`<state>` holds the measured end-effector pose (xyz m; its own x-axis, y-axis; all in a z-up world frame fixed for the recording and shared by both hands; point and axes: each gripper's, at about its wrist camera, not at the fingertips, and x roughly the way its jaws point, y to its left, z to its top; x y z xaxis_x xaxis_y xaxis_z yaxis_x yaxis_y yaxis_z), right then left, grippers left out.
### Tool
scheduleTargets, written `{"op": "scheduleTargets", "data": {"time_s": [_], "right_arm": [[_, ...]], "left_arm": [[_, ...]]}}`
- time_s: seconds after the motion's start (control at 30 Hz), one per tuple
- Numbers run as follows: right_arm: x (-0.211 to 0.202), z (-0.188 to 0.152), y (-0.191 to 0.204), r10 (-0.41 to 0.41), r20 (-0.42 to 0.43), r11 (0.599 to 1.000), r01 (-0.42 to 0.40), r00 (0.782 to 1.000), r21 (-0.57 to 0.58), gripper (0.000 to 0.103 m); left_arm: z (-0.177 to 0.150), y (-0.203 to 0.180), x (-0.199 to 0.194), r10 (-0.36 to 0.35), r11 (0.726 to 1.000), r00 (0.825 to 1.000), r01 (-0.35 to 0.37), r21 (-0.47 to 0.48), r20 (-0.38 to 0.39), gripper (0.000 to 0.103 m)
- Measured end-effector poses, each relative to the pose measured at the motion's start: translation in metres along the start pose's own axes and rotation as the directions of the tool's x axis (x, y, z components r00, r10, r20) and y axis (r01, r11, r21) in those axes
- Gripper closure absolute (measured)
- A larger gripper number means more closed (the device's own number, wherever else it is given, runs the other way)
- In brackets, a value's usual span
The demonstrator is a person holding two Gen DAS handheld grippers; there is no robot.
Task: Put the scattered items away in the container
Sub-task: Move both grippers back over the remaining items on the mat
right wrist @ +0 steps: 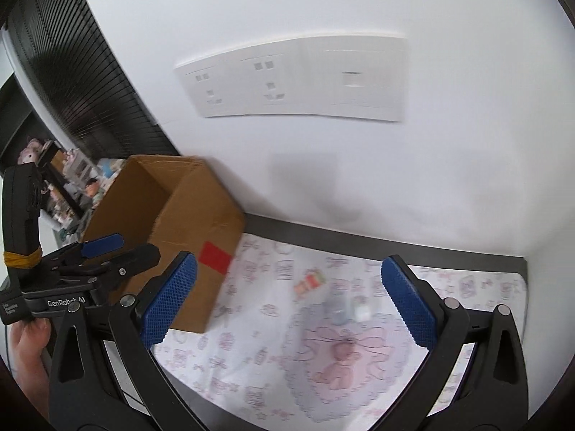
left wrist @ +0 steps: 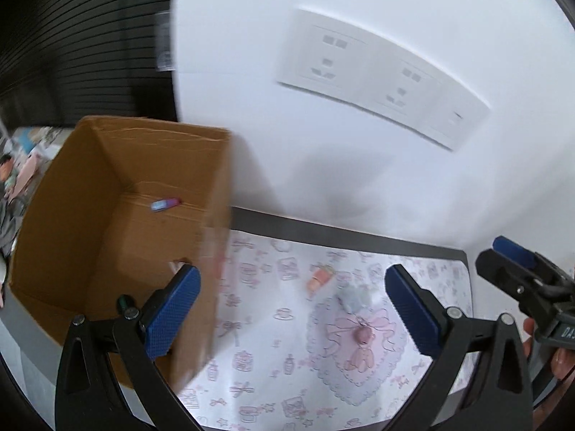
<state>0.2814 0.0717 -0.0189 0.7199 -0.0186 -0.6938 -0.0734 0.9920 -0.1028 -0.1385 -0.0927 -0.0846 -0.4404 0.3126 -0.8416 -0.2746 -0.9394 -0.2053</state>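
An open cardboard box stands at the left of the patterned mat, with a small pink-and-blue item on its floor. On the mat lie an orange-pink item, a pale blue-white item and a pink bear charm. My left gripper hangs open and empty over the box's right wall. The right gripper is open and empty above the orange-pink item, the pale items and the bear charm. The box carries a red patch.
A white wall with a socket panel rises right behind the dark table. Dark slatted blinds and cluttered shelves sit left of the box. A hand holds the left gripper; the right gripper shows at far right.
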Motion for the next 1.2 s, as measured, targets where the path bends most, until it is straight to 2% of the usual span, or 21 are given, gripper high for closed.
{"op": "scheduleTargets", "data": {"time_s": [0.2,0.37,0.53,0.87,1.2], "right_arm": [[-0.008,-0.016,-0.036,-0.064,-0.023,0.998,0.064,0.998,0.025,0.000],[-0.005,-0.029,-0.057,-0.093,-0.066,0.995,0.095,0.993,0.027,0.000],[0.007,-0.043,-0.070,-0.100,-0.108,0.994,0.105,0.989,0.042,0.000],[0.053,-0.068,-0.085,-0.095,-0.188,0.994,0.103,0.978,0.034,0.000],[0.111,-0.092,-0.096,-0.069,-0.275,0.994,0.088,0.959,0.059,0.000]], "left_arm": [[-0.004,-0.038,0.018,-0.024,0.997,0.999,0.026,0.074,-0.036,0.001],[-0.009,-0.058,0.036,0.006,0.992,0.999,0.000,0.124,-0.050,0.001],[-0.015,-0.068,0.056,0.008,0.987,0.997,0.006,0.162,-0.080,0.001],[-0.031,-0.071,0.116,0.063,0.975,0.982,-0.023,0.220,-0.181,0.001],[-0.048,-0.061,0.172,0.109,0.962,0.967,-0.044,0.271,-0.229,0.001]]}}
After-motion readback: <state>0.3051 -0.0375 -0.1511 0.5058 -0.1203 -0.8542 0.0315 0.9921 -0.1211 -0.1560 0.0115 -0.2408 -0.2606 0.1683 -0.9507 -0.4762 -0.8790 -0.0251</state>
